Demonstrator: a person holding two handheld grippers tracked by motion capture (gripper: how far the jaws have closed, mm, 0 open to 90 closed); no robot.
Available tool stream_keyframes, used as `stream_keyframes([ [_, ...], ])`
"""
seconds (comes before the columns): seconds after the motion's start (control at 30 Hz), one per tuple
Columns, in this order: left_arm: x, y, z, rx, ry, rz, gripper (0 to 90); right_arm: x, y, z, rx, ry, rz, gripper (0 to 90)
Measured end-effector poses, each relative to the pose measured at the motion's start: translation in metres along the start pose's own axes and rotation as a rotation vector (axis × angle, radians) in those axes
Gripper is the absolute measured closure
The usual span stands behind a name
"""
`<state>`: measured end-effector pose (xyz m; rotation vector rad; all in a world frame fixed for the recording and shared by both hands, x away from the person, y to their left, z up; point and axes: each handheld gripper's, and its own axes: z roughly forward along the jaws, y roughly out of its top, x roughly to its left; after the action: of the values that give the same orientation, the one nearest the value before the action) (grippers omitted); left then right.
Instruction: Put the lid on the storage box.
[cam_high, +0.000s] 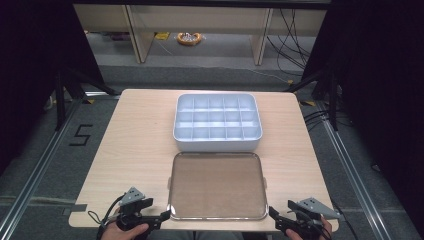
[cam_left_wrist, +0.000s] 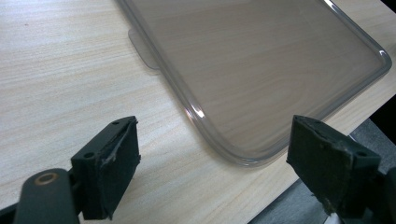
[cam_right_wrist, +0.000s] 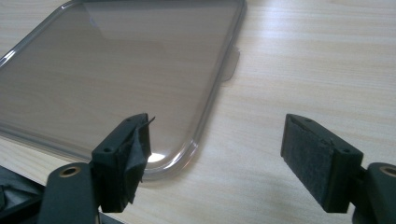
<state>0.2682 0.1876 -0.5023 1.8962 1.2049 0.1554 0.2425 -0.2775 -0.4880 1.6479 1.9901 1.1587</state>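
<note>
A clear, smoke-tinted plastic lid (cam_high: 217, 186) lies flat on the wooden table (cam_high: 135, 145) near its front edge. Behind it stands a white divided box (cam_high: 217, 121) with several empty compartments. My left gripper (cam_high: 162, 218) hovers at the lid's near left corner (cam_left_wrist: 243, 156), jaws wide apart, with nothing pressed between the pads. My right gripper (cam_high: 274, 215) sits at the lid's near right corner (cam_right_wrist: 180, 161), also open; its pads (cam_right_wrist: 317, 161) touch nothing. A hand holds each gripper at the bottom of the high view.
The table's front edge (cam_left_wrist: 299, 186) runs close under both grippers. A small tab (cam_right_wrist: 231, 65) sticks out from each side of the lid. Bare wood stretches left and right of lid and box. Dark stands and cables flank the table on the floor.
</note>
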Motion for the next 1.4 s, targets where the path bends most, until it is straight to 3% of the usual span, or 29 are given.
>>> stream_keyframes([
  [0.07,-0.001,0.0,0.001,-0.016,0.001,-0.012,16.2,0.0,0.0,-0.001,0.023,-0.009,0.004,26.3],
  [0.1,-0.001,0.0,0.001,-0.017,0.0,-0.006,16.4,-0.004,0.0,0.0,0.004,0.018,-0.024,28.3],
  [0.2,0.0,0.0,0.0,-0.012,-0.005,-0.002,16.8,-0.006,0.001,0.001,0.002,0.014,-0.046,30.5],
  [0.23,0.0,0.0,0.001,-0.019,-0.006,-0.007,17.1,-0.004,0.0,0.001,0.015,0.025,-0.004,30.4],
  [0.3,-0.001,0.0,0.0,-0.018,-0.005,-0.008,17.4,-0.004,-0.001,0.002,0.007,0.052,0.022,30.4],
  [0.33,0.0,0.0,0.001,-0.021,-0.017,-0.012,18.1,-0.007,0.0,0.002,-0.001,0.078,0.005,30.3],
  [0.53,-0.003,0.0,0.001,-0.022,-0.012,-0.028,18.7,-0.008,0.001,0.002,0.004,0.075,-0.001,26.2],
  [0.57,-0.003,0.0,0.0,-0.02,-0.011,-0.024,18.9,-0.005,0.001,0.001,0.016,0.045,0.023,26.1],
  [0.6,-0.003,0.0,0.0,-0.022,-0.011,-0.024,19.1,-0.004,0.0,0.001,0.022,0.051,0.049,25.7],
  [0.63,-0.004,0.0,0.001,-0.029,-0.017,-0.031,19.1,-0.008,0.001,0.002,0.004,0.055,0.009,25.3],
  [0.7,-0.004,0.0,0.001,-0.025,-0.029,-0.046,19.3,-0.008,0.001,0.002,0.003,0.064,0.014,25.0],
  [0.73,-0.005,-0.001,0.001,-0.021,-0.049,-0.068,19.3,-0.003,0.0,0.001,0.017,0.072,0.071,25.0],
  [0.77,-0.005,-0.001,0.002,-0.018,-0.057,-0.06,19.3,-0.007,0.0,0.004,-0.003,0.086,0.029,24.9],
  [0.8,-0.007,-0.001,0.003,-0.013,-0.059,-0.059,19.4,-0.008,0.0,0.004,0.002,0.095,0.025,24.5],
  [0.83,-0.009,-0.002,0.003,-0.011,-0.056,-0.062,20.1,-0.006,0.0,0.004,0.003,0.107,0.066,23.6],
  [0.93,-0.01,0.0,0.003,-0.018,-0.061,-0.058,22.5,-0.007,0.0,0.007,-0.004,0.119,0.079,24.0],
  [1.03,-0.011,0.001,0.004,-0.012,-0.085,-0.093,26.8,-0.007,0.001,0.008,0.005,0.143,0.108,24.5],
  [1.1,-0.013,0.001,0.007,-0.005,-0.072,-0.09,28.1,-0.007,0.001,0.012,0.005,0.159,0.115,24.4],
  [1.13,-0.013,0.003,0.01,-0.001,-0.068,-0.089,29.8,-0.003,0.001,0.013,0.018,0.169,0.164,24.4],
  [1.17,-0.014,0.004,0.012,-0.002,-0.066,-0.09,31.4,-0.003,0.002,0.016,0.02,0.18,0.173,24.4],
  [1.2,-0.013,0.005,0.014,0.001,-0.064,-0.07,33.1,-0.006,0.002,0.019,0.007,0.178,0.135,24.4],
  [1.23,-0.014,0.006,0.016,-0.003,-0.062,-0.081,35.0,-0.006,0.002,0.021,0.0,0.172,0.123,24.6],
  [1.27,-0.011,0.007,0.017,-0.001,-0.067,-0.059,35.9,-0.002,0.004,0.02,0.016,0.168,0.155,25.0],
  [1.3,-0.011,0.007,0.018,0.002,-0.061,-0.08,36.6,-0.004,0.004,0.023,0.007,0.179,0.129,25.2],
  [1.33,-0.009,0.008,0.019,0.006,-0.057,-0.06,37.3,-0.004,0.005,0.024,0.01,0.167,0.134,25.2],
  [1.4,-0.009,0.008,0.02,0.005,-0.054,-0.083,38.0,-0.004,0.006,0.025,0.012,0.159,0.158,25.5],
])
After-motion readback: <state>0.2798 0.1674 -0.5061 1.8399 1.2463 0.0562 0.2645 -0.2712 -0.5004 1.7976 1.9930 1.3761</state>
